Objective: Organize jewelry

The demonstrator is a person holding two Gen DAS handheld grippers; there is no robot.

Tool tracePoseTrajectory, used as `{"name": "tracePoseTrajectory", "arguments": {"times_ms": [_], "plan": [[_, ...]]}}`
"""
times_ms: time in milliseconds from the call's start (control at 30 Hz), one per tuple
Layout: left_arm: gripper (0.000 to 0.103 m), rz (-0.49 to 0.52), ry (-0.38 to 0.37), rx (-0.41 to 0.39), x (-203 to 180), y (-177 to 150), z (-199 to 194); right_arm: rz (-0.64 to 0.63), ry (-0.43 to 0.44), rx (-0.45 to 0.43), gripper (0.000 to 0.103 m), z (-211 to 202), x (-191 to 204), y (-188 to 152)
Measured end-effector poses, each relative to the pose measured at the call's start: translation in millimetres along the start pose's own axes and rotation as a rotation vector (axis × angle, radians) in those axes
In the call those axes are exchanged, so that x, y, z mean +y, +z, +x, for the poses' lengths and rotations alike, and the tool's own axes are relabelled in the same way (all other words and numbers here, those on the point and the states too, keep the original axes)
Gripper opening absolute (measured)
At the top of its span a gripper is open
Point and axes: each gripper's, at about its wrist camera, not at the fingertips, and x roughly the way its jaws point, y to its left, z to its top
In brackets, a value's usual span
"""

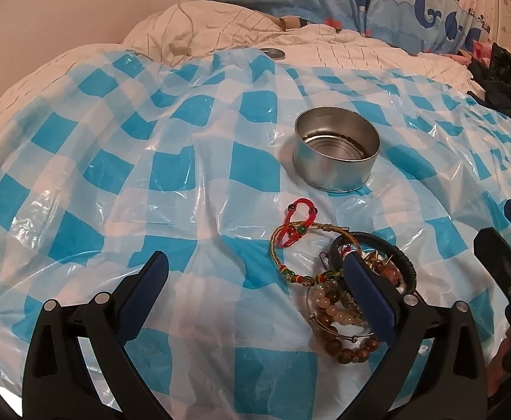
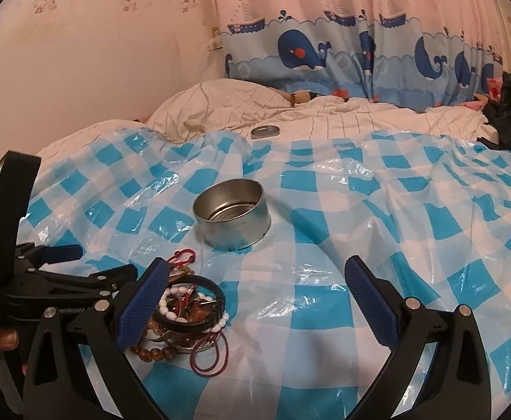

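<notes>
Blue-padded fingers of the left tool stand spread wide, the right-hand finger hiding part of the jewelry pile: beaded bracelets, a black braided bangle, woven cords, tangled and hard to separate. It lies on the blue-checked plastic sheet over the bed, near its front edge. Just beyond sits a round metal tin. Right tool is likewise spread, empty, beside the pile.

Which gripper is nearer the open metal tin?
Hard to call; roughly level. The left gripper sits short of the tin, which lies ahead to its right. The right gripper is also short of it, the tin ahead slightly left.
</notes>
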Motion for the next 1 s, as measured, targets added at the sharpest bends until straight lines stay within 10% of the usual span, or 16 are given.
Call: {"name": "tracePoseTrajectory", "arguments": {"times_ms": [1000], "plan": [[0.096, 0.017, 0.052, 0.027, 14.6, -1.5, 9.1, -0.072, 0.080, 0.110, 0.097, 13.9, 19.1, -10.7]]}}
